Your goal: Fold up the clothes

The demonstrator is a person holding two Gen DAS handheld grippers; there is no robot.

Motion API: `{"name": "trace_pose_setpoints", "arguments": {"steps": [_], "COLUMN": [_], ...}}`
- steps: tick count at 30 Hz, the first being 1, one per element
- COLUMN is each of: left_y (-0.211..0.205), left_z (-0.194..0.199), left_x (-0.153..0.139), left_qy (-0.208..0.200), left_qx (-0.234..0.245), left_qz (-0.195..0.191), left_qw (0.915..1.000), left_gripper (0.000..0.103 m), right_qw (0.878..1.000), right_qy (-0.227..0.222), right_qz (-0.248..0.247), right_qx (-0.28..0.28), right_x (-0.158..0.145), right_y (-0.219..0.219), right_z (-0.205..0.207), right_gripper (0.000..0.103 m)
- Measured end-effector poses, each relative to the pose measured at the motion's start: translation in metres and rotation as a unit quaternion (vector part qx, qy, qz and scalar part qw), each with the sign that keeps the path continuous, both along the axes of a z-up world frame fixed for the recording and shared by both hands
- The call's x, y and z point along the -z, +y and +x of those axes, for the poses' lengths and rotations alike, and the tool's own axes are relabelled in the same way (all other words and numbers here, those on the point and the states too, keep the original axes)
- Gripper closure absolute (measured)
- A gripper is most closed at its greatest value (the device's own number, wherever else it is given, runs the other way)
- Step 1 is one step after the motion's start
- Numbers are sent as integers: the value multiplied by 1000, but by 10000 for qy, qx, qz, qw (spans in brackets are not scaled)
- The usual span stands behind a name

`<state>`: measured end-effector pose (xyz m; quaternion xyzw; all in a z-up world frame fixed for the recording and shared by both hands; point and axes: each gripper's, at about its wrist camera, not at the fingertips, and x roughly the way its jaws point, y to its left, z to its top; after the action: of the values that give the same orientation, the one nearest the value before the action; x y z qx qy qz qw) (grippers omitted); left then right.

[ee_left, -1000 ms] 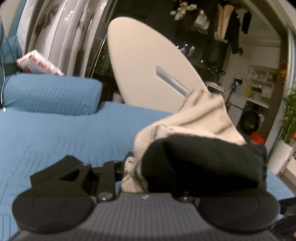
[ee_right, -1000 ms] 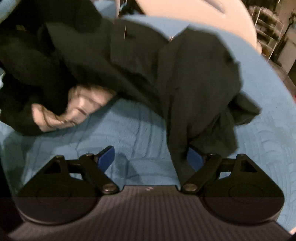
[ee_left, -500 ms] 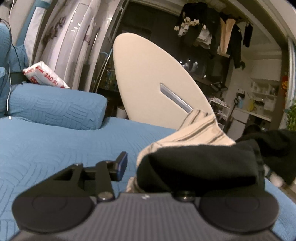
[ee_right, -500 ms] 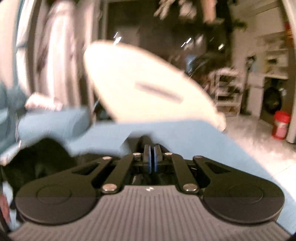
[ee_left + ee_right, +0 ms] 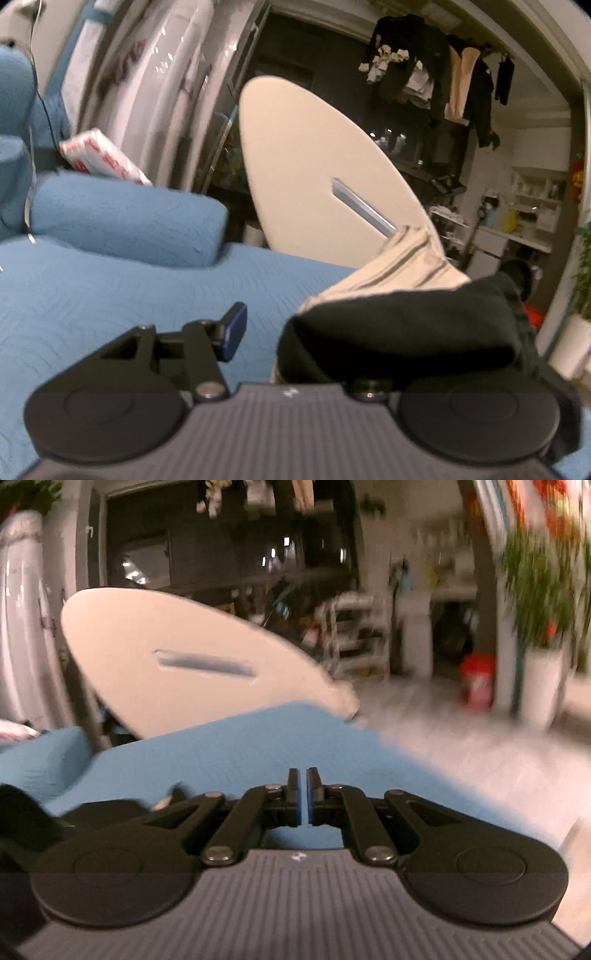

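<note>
Left tongs [image 5: 295, 328]: the left finger [image 5: 232, 330], with its blue pad, stands clear and well out to the side; the right finger is hidden under cloth, so the jaws appear wide, with no grip visible. A black garment [image 5: 402, 332] is draped over the right side of these tongs, covering the finger there. A cream striped garment [image 5: 402, 264] lies directly behind and partly under the black one, touching it. Both garments rest at the right part of the blue quilt [image 5: 110, 295]. A blue bolster [image 5: 122, 221] lies on the quilt at the far left. A cream oval board [image 5: 314, 166] stands tilted beyond the quilt edge. Dark clothes [image 5: 436, 88] hang in the background. Right tongs [image 5: 303, 797]: the blue pads [image 5: 294, 805] stand parallel with only a thin slit between them; nothing is seen in the slit, though whether cloth is caught lower down cannot be told. The view is motion-blurred. A dark cloth [image 5: 33, 819] shows at the lower left, beside the left linkage. The same quilt [image 5: 240, 746] and board [image 5: 177, 661] lie ahead; a potted plant [image 5: 539, 602] stands on the floor at right.
</note>
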<state>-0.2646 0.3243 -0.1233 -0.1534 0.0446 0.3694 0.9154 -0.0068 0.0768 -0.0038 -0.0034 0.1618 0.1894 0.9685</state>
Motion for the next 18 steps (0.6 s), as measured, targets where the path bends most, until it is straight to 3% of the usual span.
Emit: {"name": "trace_pose_setpoints", "arguments": {"steps": [2,4,5,6,7,8,9,11,12,13,14,18], "left_y": [14,26,26,26,21,14,8,-4,-7,-9,-11,-33], "left_z": [-16,-33,-41,-49,-56,-61,-64,-68,-64,-60,-57,-66], "left_x": [-6,-14,-23,-32,-43,-52,-57,-66,-64,-58,-53,-54], "left_qy": [-280,-464,-547,-622,-621,-574,-485,-281,-15,89,180,187], "left_qx": [-441,-931,-1013,-1076,-971,-708,-104,1131,1953,2614,3196,3626], "left_qz": [-335,-615,-516,-399,-132,86,113,118,-300,-922,-1481,-1880], "left_qw": [9981,9927,9920,9914,9932,9958,9987,9931,9803,9608,9358,9126], "left_gripper": [40,45,47,48,48,48,48,43,43,44,45,43], "right_qw": [9981,9956,9946,9945,9938,9920,9892,9756,9718,9682,9667,9569], "right_qy": [33,349,459,586,727,867,1006,1539,1584,1595,1527,1286], "right_qz": [-566,-865,-932,-850,-726,-601,-475,-251,-363,-509,-667,-1439], "right_qx": [222,110,35,-177,-435,-692,-949,-1543,-1709,-1858,-1942,-2172], "right_x": [-11,-4,-1,8,17,27,37,68,77,86,93,122], "right_y": [-9,-11,-12,-9,-6,-2,1,21,31,41,50,83], "right_z": [20,31,31,27,23,18,13,2,-2,-5,-5,10], "right_gripper": [94,89,86,74,61,53,40,35,35,35,35,35]}}
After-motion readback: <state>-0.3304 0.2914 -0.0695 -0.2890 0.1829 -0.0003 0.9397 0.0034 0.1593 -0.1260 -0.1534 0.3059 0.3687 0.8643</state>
